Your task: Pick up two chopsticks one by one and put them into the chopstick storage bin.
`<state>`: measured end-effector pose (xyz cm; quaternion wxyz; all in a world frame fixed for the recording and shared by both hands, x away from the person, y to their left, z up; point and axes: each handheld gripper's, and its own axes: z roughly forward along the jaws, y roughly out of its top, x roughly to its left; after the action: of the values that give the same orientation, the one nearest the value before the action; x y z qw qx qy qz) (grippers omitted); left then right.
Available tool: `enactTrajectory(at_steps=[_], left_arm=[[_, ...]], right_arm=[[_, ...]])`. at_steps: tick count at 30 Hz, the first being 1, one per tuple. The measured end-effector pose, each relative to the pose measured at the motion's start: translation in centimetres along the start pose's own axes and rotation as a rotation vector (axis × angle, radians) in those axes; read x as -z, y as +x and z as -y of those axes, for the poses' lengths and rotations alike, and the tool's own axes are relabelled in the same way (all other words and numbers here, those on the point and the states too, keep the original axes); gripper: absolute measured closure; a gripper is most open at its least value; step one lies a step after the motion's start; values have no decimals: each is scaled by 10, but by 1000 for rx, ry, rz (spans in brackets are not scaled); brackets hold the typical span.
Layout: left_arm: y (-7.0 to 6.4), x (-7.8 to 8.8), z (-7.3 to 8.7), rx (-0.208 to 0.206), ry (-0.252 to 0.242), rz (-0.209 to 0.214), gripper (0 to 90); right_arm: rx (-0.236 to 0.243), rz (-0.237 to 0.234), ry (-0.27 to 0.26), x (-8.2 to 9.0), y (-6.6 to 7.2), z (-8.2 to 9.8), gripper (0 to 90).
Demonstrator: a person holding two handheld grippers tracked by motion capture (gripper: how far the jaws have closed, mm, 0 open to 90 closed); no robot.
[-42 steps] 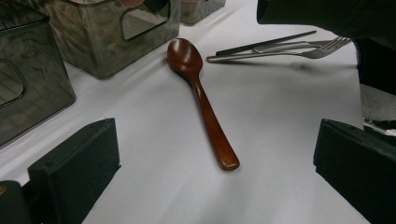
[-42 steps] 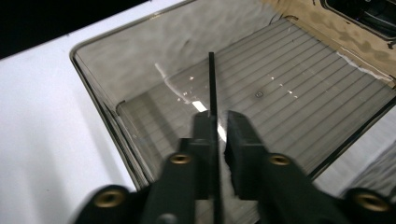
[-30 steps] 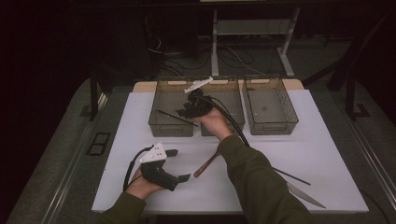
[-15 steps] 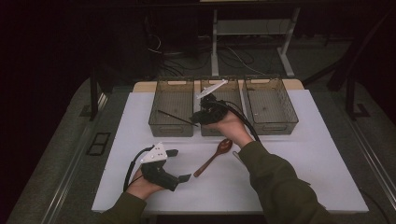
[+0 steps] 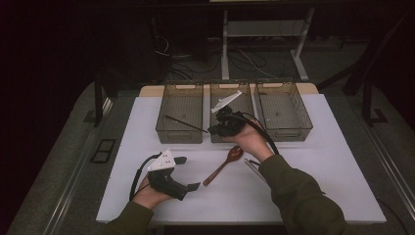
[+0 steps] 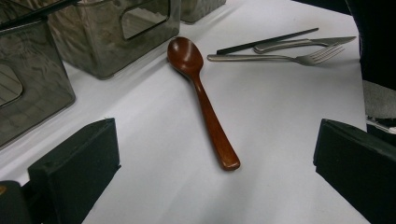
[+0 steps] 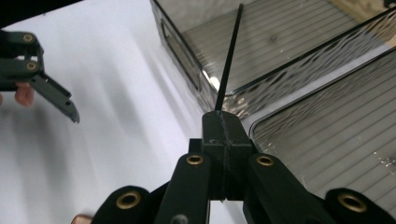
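White tabletop (image 5: 313, 161), three clear bins at far edge. Right gripper (image 7: 223, 140) clamped on black chopstick (image 7: 229, 60), jaws having just closed; chopstick spans left bin (image 5: 179, 113). Lift straight, keep grip firm, avoid bin rim. Left gripper (image 6: 210, 154) wide, facing wooden spoon (image 6: 201, 93).

We see a white rectangular table (image 5: 313, 191) carrying three smoky transparent plastic bins (image 5: 179, 115) along its far edge. Nearer us lies a reddish-brown wooden spoon (image 5: 224, 164), with a steel fork (image 6: 280, 57) and knife (image 6: 303, 43) beside it.
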<state>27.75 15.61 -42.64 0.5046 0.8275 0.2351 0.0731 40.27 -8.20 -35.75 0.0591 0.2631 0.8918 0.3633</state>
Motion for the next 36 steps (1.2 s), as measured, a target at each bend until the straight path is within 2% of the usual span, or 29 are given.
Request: enactTrajectory(at_steps=[4, 14, 22, 25, 28, 36], left_arm=[[0, 0, 0, -3, 1, 1, 0], [0, 0, 0, 0, -2, 2, 0], [0, 0, 0, -5, 1, 2, 0], [-1, 0, -1, -6, 2, 1, 0], [0, 0, -1, -5, 2, 1, 0], [0, 0, -1, -6, 3, 2, 0]], right_arm=[[5, -7, 5, -5, -1, 0, 888], [-22, -20, -9, -22, -4, -3, 888], [3, -38, -39, -7, 3, 0, 888], [22, -26, -35, -5, 6, 0, 888], [16, -12, -31, -4, 3, 1, 888], [2, -10, -30, -3, 3, 2, 887]])
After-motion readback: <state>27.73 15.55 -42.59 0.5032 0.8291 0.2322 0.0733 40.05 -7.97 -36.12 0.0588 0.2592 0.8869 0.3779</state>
